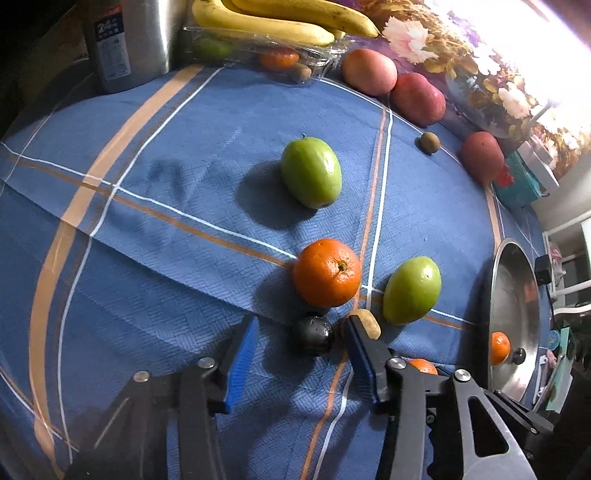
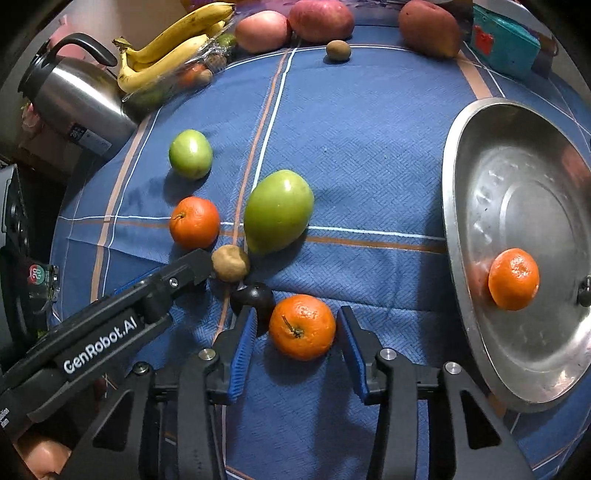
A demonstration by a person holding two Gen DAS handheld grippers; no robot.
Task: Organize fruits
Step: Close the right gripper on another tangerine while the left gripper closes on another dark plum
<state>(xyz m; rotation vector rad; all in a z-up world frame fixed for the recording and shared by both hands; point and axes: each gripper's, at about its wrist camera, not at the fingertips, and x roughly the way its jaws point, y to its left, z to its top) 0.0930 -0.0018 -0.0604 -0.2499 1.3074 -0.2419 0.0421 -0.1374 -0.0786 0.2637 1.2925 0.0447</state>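
Observation:
My left gripper is open, its jaws standing either side of a dark plum on the blue cloth. An orange and a green mango lie just beyond it, another green mango farther off. My right gripper is open around an orange, pads apart from its skin. The plum, a small kiwi, a second orange and two green mangoes lie beyond. A steel plate at right holds one orange.
Bananas on a clear tray, a steel kettle, red-pink fruits and a kiwi line the far edge. A teal box sits at the far right. The left gripper's arm crosses the right wrist view.

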